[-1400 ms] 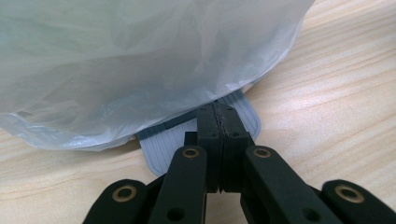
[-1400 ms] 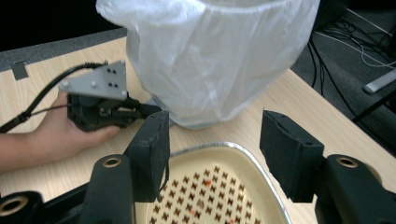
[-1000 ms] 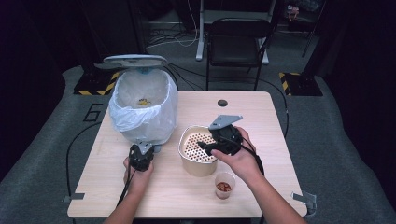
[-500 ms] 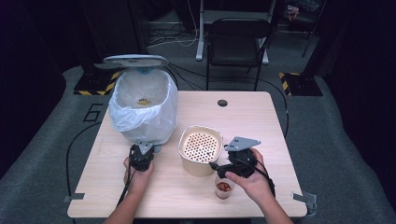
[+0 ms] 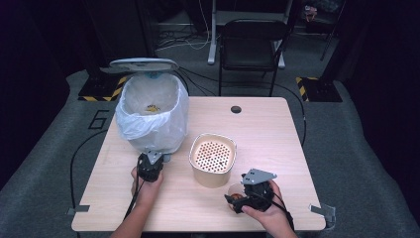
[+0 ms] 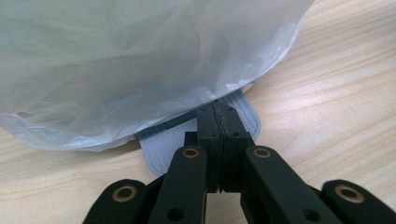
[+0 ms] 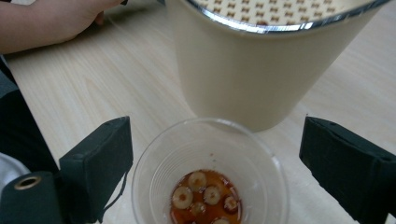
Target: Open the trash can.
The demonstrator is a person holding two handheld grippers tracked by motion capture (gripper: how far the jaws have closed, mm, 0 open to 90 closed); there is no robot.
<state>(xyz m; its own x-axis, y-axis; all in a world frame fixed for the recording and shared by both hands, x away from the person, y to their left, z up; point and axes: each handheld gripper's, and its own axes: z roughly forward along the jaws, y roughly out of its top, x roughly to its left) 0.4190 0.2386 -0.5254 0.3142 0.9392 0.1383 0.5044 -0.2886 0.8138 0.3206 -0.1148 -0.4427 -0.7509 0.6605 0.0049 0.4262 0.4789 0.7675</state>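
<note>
The room around me is dark, with a black chair (image 5: 251,47) and cables on the grey floor behind the pale wood bench (image 5: 267,129). On the bench's far left stands the biggest thing, a bin (image 5: 151,116) lined with a white plastic bag, its grey lid (image 5: 143,65) raised. Near the middle sits a cream tub (image 5: 213,158) with a perforated insert. Just in front of it, nearly touching, is the small clear cup (image 7: 210,172), my right hand's business.

My right gripper (image 5: 236,202) lies low by the near edge, and its jaws have just been opening; they now stand wide, one on each side of the cup, clear of its wall, gripping nothing. My left gripper (image 5: 150,159) rests at the foot of the bin, jaws pressed fully together, their tips lying on the ribbed grey pedal (image 6: 161,144).

The right gripper view looks straight down into the cup and shows round slices in a reddish-orange liquid at the bottom, where the high view gives just a dark spot; it also catches my left hand (image 7: 51,23) farther off. The left gripper view shows the pedal poking out from under the crinkled bag (image 6: 140,60), which from above is mostly hidden by my hand.
</note>
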